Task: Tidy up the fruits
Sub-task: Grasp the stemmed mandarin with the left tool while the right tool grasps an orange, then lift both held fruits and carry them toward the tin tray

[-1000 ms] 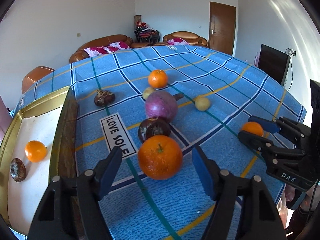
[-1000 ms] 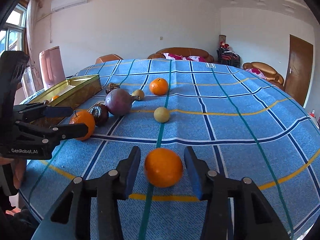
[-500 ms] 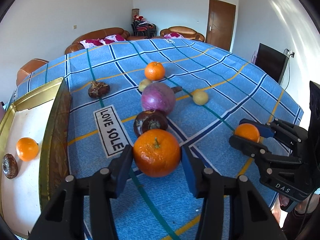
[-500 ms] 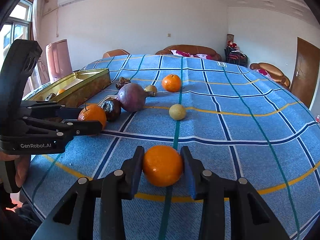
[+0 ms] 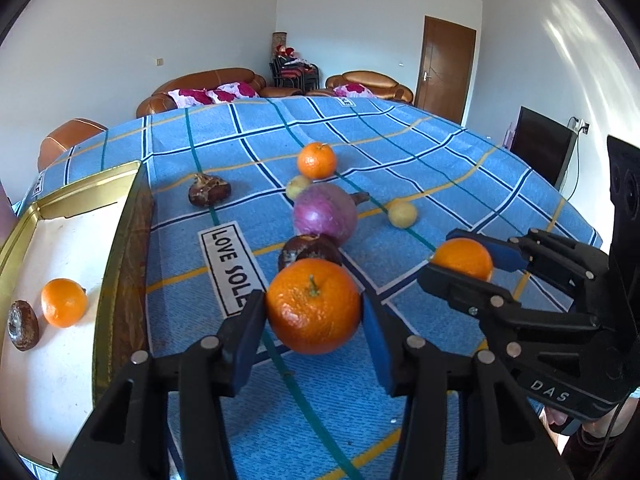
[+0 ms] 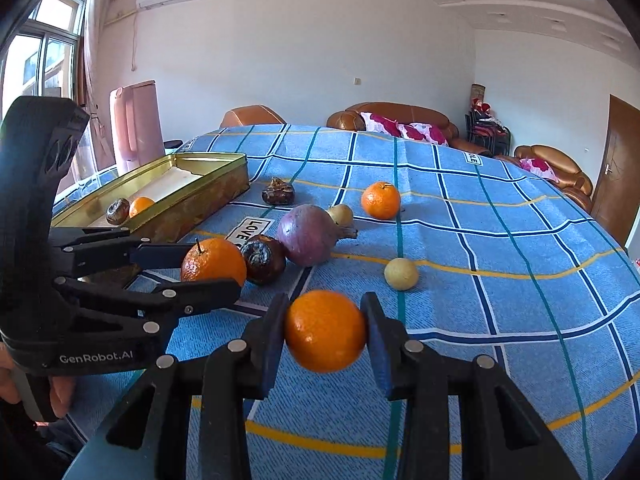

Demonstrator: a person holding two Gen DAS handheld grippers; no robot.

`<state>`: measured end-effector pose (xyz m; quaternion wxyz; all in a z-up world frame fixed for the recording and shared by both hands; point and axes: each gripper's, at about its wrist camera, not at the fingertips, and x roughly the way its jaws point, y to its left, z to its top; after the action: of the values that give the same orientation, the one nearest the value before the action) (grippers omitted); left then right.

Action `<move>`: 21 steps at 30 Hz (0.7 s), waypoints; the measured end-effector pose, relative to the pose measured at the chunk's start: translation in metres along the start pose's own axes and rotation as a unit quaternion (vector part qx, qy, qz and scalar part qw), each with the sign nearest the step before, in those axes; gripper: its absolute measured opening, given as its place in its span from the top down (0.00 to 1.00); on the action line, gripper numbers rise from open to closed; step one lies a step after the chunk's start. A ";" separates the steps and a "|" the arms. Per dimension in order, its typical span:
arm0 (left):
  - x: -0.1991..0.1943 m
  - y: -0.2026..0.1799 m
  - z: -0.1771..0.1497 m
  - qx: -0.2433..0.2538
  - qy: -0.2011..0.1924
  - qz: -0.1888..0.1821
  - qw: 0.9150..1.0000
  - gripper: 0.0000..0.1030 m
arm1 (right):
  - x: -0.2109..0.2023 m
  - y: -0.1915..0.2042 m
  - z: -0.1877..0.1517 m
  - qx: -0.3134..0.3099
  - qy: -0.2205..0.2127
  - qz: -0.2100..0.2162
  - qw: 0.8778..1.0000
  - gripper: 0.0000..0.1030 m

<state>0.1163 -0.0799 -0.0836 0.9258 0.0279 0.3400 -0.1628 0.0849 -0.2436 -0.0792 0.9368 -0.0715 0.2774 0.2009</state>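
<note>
The left gripper (image 5: 314,312) is clamped on a stemmed orange (image 5: 313,306), both blue pads pressed against its sides; its jaws have just been closing on that fruit. The right gripper (image 6: 325,330) is clamped in the same way on a smaller orange (image 6: 325,330), which sits clear of the blue checked tablecloth (image 6: 500,240); its jaws have likewise just been closing.

Loose fruit on the cloth:
- A dark wrinkled fruit (image 5: 310,250) lies just behind the stemmed orange.
- A large purple fruit (image 5: 325,213) lies beyond it, touching or nearly so.
- A third orange (image 5: 317,160) sits farther back, with a small pale fruit (image 5: 298,187) just beside the purple one.
- A second pale fruit (image 5: 402,213) lies apart, toward the right gripper.
- A brown shrivelled fruit (image 5: 209,194) lies near the tin.

The gold tin (image 5: 120,216), to the left, holds one orange (image 5: 63,302) and one dark round fruit (image 5: 22,330), close together.
</note>
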 end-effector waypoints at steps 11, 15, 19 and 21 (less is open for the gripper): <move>-0.012 -0.001 -0.002 0.003 -0.038 0.012 0.999 0.52 | -0.001 0.006 -0.003 -0.009 -0.013 -0.005 1.000 0.62; -0.016 -0.001 -0.003 0.004 -0.050 0.013 0.999 0.52 | -0.004 0.006 -0.004 -0.011 -0.024 -0.005 1.000 0.62; -0.021 -0.002 -0.005 0.007 -0.063 0.013 0.998 0.52 | -0.007 0.005 -0.005 -0.012 -0.034 -0.004 0.999 0.62; -0.023 -0.003 -0.005 0.008 -0.068 0.014 0.998 0.52 | -0.008 0.006 -0.005 -0.013 -0.037 -0.005 0.999 0.62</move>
<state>0.0958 -0.0757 -0.0728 0.9488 0.0289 0.2742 -0.1543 0.0741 -0.2421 -0.0796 0.9463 -0.0778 0.2397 0.2026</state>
